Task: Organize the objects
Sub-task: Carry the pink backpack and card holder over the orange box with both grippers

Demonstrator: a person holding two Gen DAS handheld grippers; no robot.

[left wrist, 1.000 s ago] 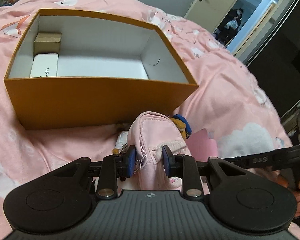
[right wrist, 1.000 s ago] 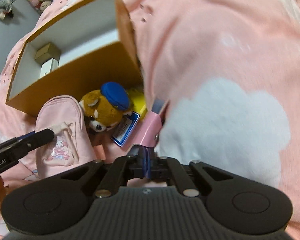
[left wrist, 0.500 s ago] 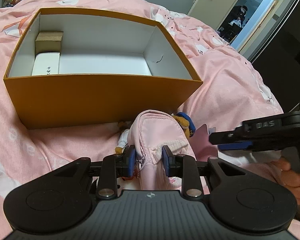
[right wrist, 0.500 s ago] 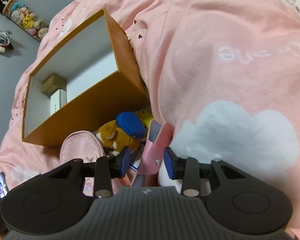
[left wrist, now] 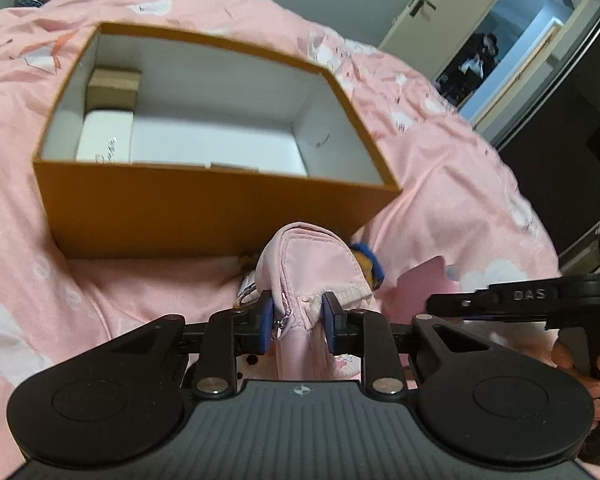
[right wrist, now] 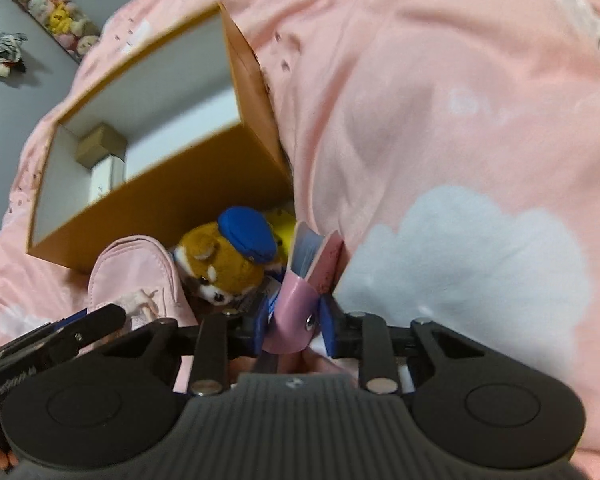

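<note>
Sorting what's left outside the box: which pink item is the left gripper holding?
The pink zippered pouch, not the pink notebook between the right hand-held gripper's fingers.

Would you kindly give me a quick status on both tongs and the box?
Left tongs shut on pink pouch. Right tongs around pink wallet, grip unclear. Orange box open; plush toy against its front wall.
</note>
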